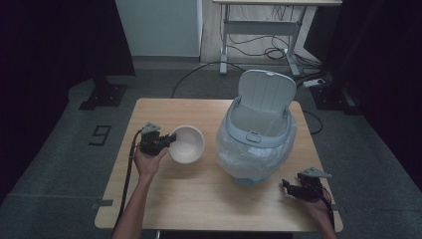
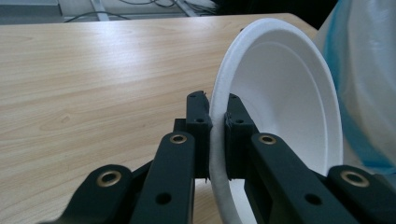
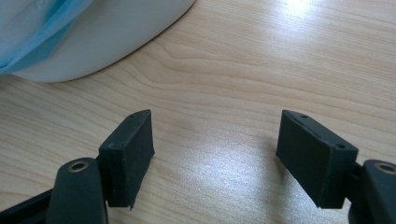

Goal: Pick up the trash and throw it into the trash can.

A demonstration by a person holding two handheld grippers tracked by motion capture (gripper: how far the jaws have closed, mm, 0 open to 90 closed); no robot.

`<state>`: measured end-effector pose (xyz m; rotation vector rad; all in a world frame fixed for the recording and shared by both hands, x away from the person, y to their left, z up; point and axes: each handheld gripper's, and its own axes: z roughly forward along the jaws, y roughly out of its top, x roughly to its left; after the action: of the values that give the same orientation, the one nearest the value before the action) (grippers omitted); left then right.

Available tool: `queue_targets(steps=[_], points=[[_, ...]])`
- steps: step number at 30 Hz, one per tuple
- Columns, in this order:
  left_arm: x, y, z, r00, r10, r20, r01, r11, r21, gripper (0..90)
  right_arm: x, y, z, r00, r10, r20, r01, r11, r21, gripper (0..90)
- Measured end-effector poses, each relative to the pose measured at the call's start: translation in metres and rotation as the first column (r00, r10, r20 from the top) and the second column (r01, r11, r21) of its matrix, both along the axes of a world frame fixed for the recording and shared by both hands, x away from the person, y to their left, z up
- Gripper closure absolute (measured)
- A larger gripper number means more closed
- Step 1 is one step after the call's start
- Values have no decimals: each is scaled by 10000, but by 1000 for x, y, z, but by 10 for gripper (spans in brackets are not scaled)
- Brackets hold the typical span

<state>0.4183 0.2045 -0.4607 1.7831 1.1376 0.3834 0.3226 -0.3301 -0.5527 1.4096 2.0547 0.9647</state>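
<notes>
Where the person's left hand (image 1: 147, 163) reaches in over the near left of the table (image 1: 199, 204), the left gripper (image 1: 170, 140) has its two jaws pinched on the rim of the one white bowl (image 1: 187, 144). In the left gripper view that gripper (image 2: 216, 133) has one jaw outside the bowl (image 2: 285, 102) and one inside, the thin rim squeezed between the pads, and the bowl is tipped up on edge so its hollow faces sideways toward the bin (image 2: 369, 70); whether its lower edge touches the wood there I cannot tell. From above, the bowl sits left of centre on the table, just beside the bin (image 1: 256, 144) but apart from it. There is one bin, pale and rounded, lined with a bluish plastic bag (image 1: 229, 149) that puffs out around its sides, and its single lid (image 1: 266, 89) stands open, tilted back toward the far edge. The right gripper (image 1: 286, 185) is at the near right corner, held low over the wood in the right hand (image 1: 318, 204), well apart from the bowl and near the foot of the bin. In its own view the right gripper (image 3: 215, 154) has its two jaws spread wide with bare table (image 3: 261, 60) between them, grasping nothing; the bin's curved base (image 3: 107, 32) and a fold of bag (image 3: 32, 28) lie beyond. Behind the table stands one desk (image 1: 259, 20) with cables (image 1: 259, 50) on the floor beneath it.
</notes>
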Motion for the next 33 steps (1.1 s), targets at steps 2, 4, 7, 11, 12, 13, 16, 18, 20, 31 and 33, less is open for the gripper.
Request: queue_targets(steps=[2, 4, 7, 11, 12, 13, 16, 18, 20, 31, 33], points=[[-1, 1, 2, 10000, -41, 28, 41, 9999, -93, 832, 0, 0, 0, 10000, -23, -29, 23, 10000, -15, 268], [-3, 3, 4, 10000, -58, 57, 59, 9999, -114, 832, 0, 0, 0, 10000, -28, -61, 27, 10000, -50, 269], [-5, 5, 8, 9998, -86, 153, 88, 9998, -172, 832, 1, 0, -1, 9999, -7, -146, 6, 10000, -50, 268], [-8, 6, 14, 9995, -105, 288, 113, 9996, -268, 832, 1, 0, -1, 9999, 2, -151, -2, 10000, -30, 268], [-9, 7, 16, 9994, -122, 324, 131, 9995, -282, 832, 1, 0, -1, 9999, 4, -149, -4, 10000, -32, 268], [-10, 7, 18, 9992, -134, 378, 146, 9994, -321, 832, 1, 0, -1, 9999, 5, -150, -5, 10000, -32, 268], [-13, 8, 23, 9985, -183, 506, 204, 9989, -414, 832, 1, 0, -1, 9999, 3, -156, -3, 10000, -25, 270], [-14, 8, 26, 9980, -216, 592, 244, 9986, -462, 832, 1, 0, -1, 9999, 1, -157, -1, 10000, -23, 271], [-16, 8, 28, 9975, -250, 666, 285, 9982, -519, 832, 1, 0, -1, 9999, -4, -157, 4, 10000, -23, 272], [-25, 6, 42, 9938, -492, 999, 562, 9961, -681, 831, 2, 0, 0, 9998, -99, -150, 99, 10000, -12, 280], [-27, 6, 47, 9925, -534, 1104, 612, 9957, -689, 831, 2, 0, 0, 9998, -108, -152, 108, 9999, -8, 281]])
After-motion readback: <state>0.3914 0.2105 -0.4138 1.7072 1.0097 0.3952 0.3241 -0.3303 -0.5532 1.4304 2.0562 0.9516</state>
